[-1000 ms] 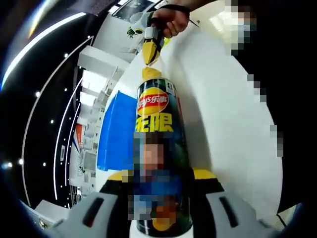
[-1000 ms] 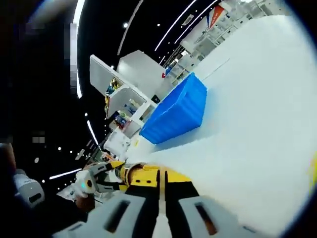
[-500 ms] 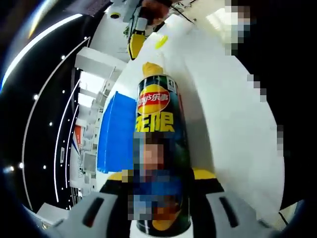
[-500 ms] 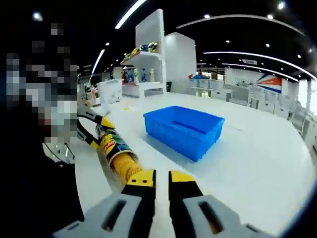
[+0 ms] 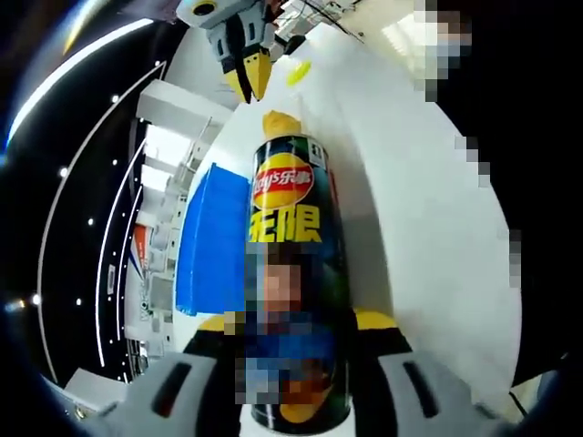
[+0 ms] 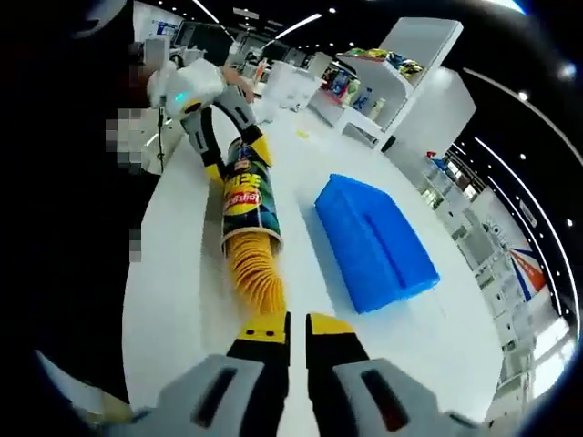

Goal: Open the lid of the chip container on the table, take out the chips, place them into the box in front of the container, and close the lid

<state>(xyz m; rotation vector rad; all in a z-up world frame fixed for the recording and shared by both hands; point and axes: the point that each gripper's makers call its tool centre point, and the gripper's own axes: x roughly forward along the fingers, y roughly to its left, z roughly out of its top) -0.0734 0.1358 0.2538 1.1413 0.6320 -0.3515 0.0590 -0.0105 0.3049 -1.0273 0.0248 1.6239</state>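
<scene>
A dark chip can [image 5: 293,264] with a red and yellow logo lies between my left gripper's jaws, which are shut on its lower half. A stack of yellow chips [image 5: 280,124] pokes out of its open mouth. In the right gripper view the can [image 6: 244,196] points at me, and the chips [image 6: 257,273] run from its mouth down toward my right gripper [image 6: 286,328], whose jaws are shut with nothing seen between them. The left gripper [image 6: 206,114] holds the can's far end. The blue box [image 6: 373,238] sits beside the can. My right gripper [image 5: 249,80] hangs just beyond the chips.
A small yellow round piece [image 5: 298,71], perhaps the lid, lies on the white table [image 5: 410,209] past the can's mouth; it is also the yellow speck [image 6: 302,135] in the right gripper view. White shelves [image 6: 410,64] stand behind the blue box [image 5: 208,241]. A person in dark clothes stands close by.
My right gripper has drawn back from the can's mouth and turned to face it. The yellow round piece now lies on the table. The can stays in the left gripper.
</scene>
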